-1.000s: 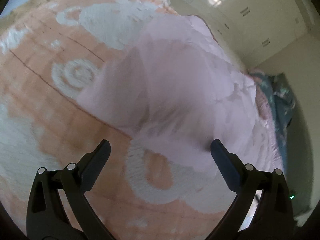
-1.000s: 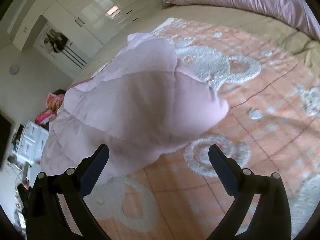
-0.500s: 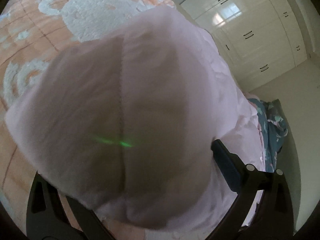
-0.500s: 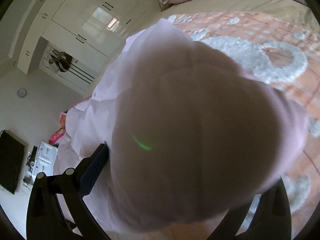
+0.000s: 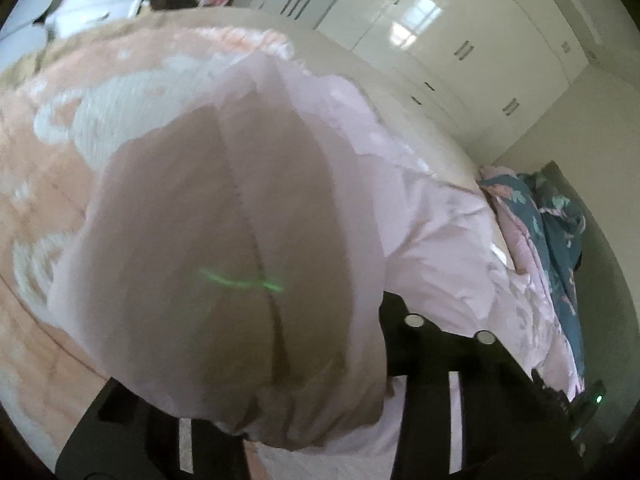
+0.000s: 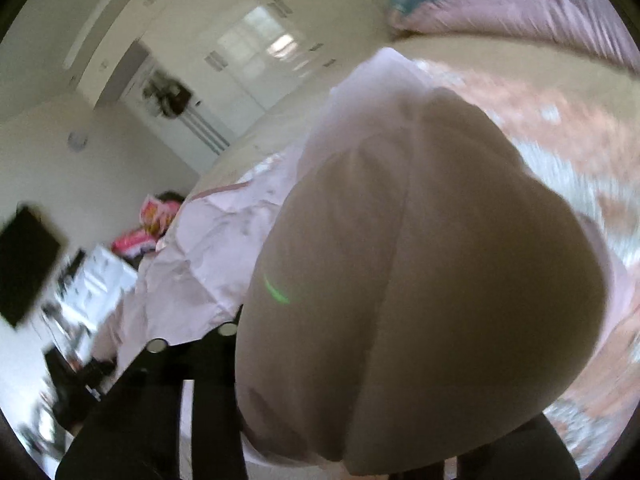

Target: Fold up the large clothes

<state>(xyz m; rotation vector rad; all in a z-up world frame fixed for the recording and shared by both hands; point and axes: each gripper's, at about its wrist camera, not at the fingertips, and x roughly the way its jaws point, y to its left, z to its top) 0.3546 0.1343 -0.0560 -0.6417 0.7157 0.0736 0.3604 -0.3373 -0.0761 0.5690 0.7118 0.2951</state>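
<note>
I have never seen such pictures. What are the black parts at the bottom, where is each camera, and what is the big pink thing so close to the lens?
No robot is here: a person holds one hand-held gripper in each hand, and each carries a wide-angle camera looking along its two black fingers. One picture comes from the left gripper, the other from the right gripper. The pink thing is a garment lying on a bed with an orange and white blanket. Each gripper seems shut on a part of it, raised close to the lens; the fingertips are hidden. White wardrobes stand behind.

Both wrist views pressed close against pink garment (image 5: pixel 240 240), sharing bed (image 6: pixel 560 128).
</note>
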